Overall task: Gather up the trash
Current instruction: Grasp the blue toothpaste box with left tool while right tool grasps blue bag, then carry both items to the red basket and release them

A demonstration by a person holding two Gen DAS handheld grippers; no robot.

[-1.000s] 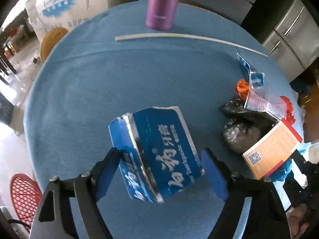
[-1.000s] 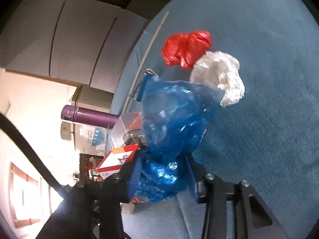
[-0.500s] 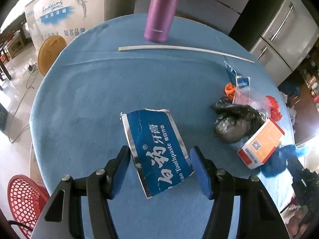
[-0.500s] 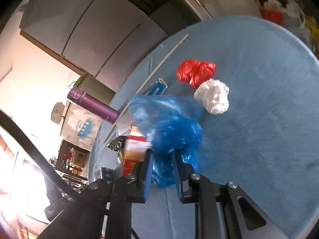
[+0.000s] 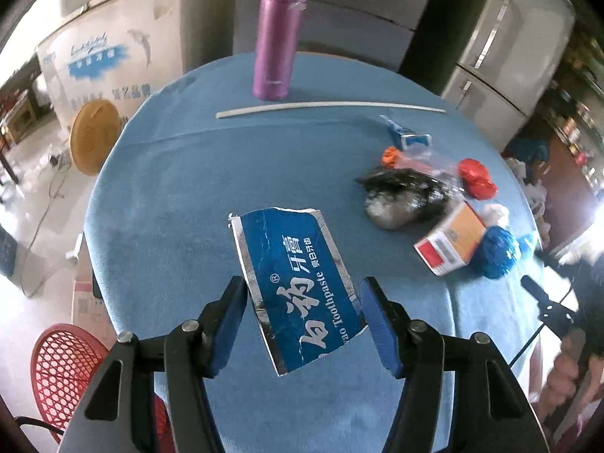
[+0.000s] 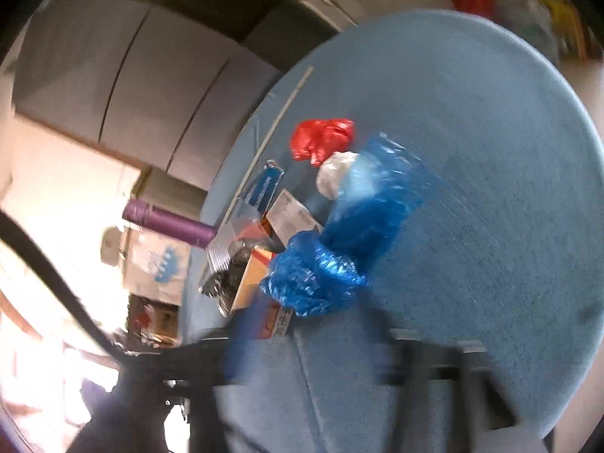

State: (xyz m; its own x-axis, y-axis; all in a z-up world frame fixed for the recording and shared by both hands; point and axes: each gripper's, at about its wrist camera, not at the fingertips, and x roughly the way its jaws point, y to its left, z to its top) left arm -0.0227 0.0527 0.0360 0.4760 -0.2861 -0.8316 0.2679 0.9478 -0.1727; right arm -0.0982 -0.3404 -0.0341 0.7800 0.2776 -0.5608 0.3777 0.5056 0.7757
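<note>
The left gripper is holding a flattened blue toothpaste box between its two blue pads, which are pressing on the box's long edges, so the box is hanging clear above the blue round table and not lying on it. I judge it is being carried this way because the cardboard is stiff across its width, so a squeeze on the edges is enough to lift it. The right gripper is blurred in its own view; its jaws have just been opening, and the crumpled blue plastic bag that sits just in front of them is no longer pinched, so the fingers are standing apart and empty. The bag is resting against the pile of other rubbish near the table's edge: an orange and white carton, a black foil wrapper, a red plastic wad and a white tissue ball. It seems the trash is being gathered into this one heap, and the toothpaste box is probably going there too. The purple flask and the long white stick are standing well apart from the heap.
</note>
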